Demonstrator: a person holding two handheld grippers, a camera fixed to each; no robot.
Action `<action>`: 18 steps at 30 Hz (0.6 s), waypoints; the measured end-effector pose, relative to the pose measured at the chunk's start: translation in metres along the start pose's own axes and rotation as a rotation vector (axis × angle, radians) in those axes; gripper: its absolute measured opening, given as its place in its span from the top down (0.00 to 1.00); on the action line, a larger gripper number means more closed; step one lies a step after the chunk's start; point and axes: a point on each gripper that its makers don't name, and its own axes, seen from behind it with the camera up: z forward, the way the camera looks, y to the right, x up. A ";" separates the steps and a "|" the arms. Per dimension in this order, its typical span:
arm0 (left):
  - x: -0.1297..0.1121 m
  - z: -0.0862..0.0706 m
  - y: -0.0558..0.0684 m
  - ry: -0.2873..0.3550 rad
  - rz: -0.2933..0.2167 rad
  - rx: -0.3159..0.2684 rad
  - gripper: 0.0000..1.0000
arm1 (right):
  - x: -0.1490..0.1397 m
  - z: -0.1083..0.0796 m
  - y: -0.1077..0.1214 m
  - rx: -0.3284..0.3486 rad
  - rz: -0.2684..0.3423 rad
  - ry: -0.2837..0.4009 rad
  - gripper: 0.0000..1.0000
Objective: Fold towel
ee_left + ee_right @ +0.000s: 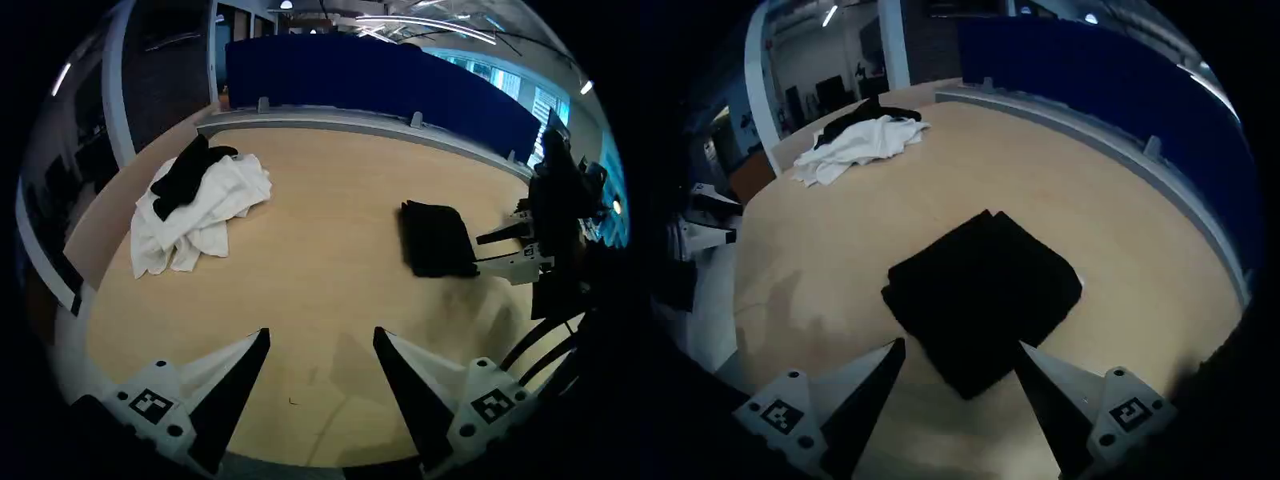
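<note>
Two grippers, jaws spread open, hold nothing. A folded black towel (984,296) lies flat on the pale wooden surface (336,264) just before the right gripper (958,342). Well apart, a heap of white and black cloths (200,208) lies beyond the left gripper (320,331).

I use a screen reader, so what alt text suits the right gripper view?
A folded black towel lies on a wooden table, its near corner reaching into the open right gripper. A heap of white and black cloth sits at the table's far edge.
</note>
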 end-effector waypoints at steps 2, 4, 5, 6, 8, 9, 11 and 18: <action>-0.001 0.000 -0.001 -0.001 -0.003 0.000 0.04 | -0.007 -0.002 0.002 -0.009 0.010 -0.008 0.00; -0.002 0.000 -0.001 -0.001 -0.005 -0.001 0.04 | -0.013 -0.003 0.005 -0.017 0.019 -0.016 0.00; -0.002 0.001 -0.001 -0.002 -0.005 -0.001 0.04 | -0.015 -0.004 0.006 -0.021 0.022 -0.020 0.00; -0.002 0.001 -0.001 -0.002 -0.005 -0.001 0.04 | -0.017 -0.004 0.008 -0.025 0.025 -0.024 0.00; -0.001 0.000 0.000 -0.002 -0.003 -0.003 0.04 | -0.019 -0.004 0.009 -0.031 0.028 -0.029 0.00; -0.001 0.000 0.000 -0.001 -0.001 -0.004 0.04 | -0.021 -0.004 0.010 -0.034 0.030 -0.032 0.00; 0.001 -0.001 0.001 0.000 0.001 -0.005 0.04 | -0.024 -0.003 0.011 -0.038 0.032 -0.040 0.02; 0.002 -0.002 0.000 0.000 -0.007 -0.007 0.04 | -0.038 0.004 0.006 -0.021 0.045 -0.060 0.21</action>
